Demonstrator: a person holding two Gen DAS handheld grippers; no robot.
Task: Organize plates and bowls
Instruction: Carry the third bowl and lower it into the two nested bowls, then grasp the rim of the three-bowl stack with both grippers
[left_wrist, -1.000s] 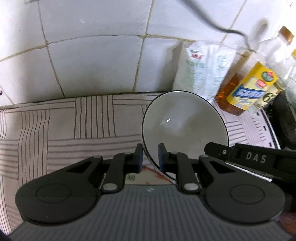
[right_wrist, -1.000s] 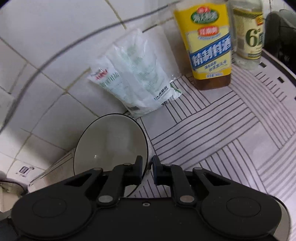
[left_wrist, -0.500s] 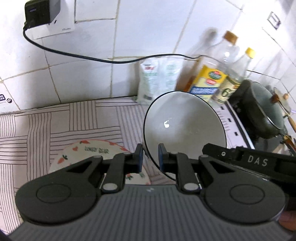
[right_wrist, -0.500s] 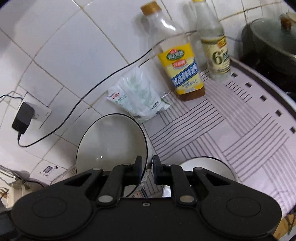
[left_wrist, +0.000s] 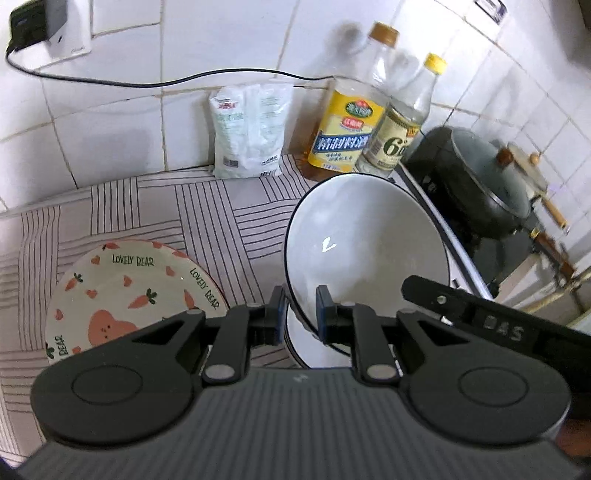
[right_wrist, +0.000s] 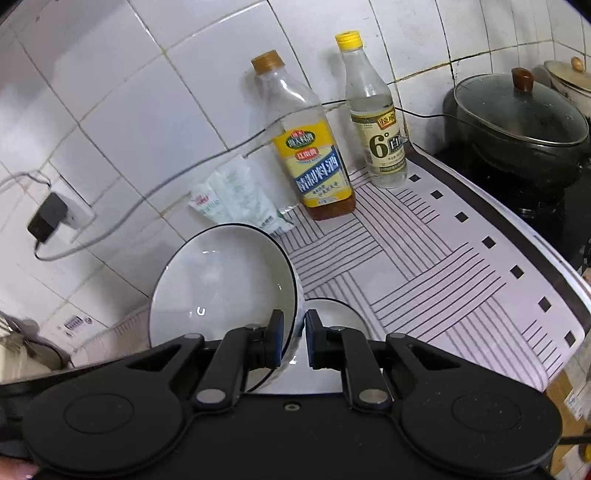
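A white bowl with a dark rim (left_wrist: 365, 243) is held tilted above the counter, gripped by both grippers at once. My left gripper (left_wrist: 301, 312) is shut on its near rim. My right gripper (right_wrist: 293, 339) is shut on the rim of the same bowl (right_wrist: 221, 284) from the other side; its black body shows in the left wrist view (left_wrist: 480, 317). A second white bowl (right_wrist: 332, 321) sits on the counter right below the held one, and also shows in the left wrist view (left_wrist: 306, 343). A carrot-and-bear plate (left_wrist: 125, 295) lies on the striped mat to the left.
Against the tiled wall stand a white bag (left_wrist: 249, 129), a yellow-labelled bottle (right_wrist: 310, 162) and a clear bottle (right_wrist: 376, 125). A lidded dark pot (right_wrist: 517, 122) sits on the stove to the right. A cable and charger (right_wrist: 48, 218) hang on the wall. The striped mat (right_wrist: 443, 266) covers the counter.
Both grippers have lifted and pulled back with the bowl, so the plate, the second bowl below and the stove have come into view.
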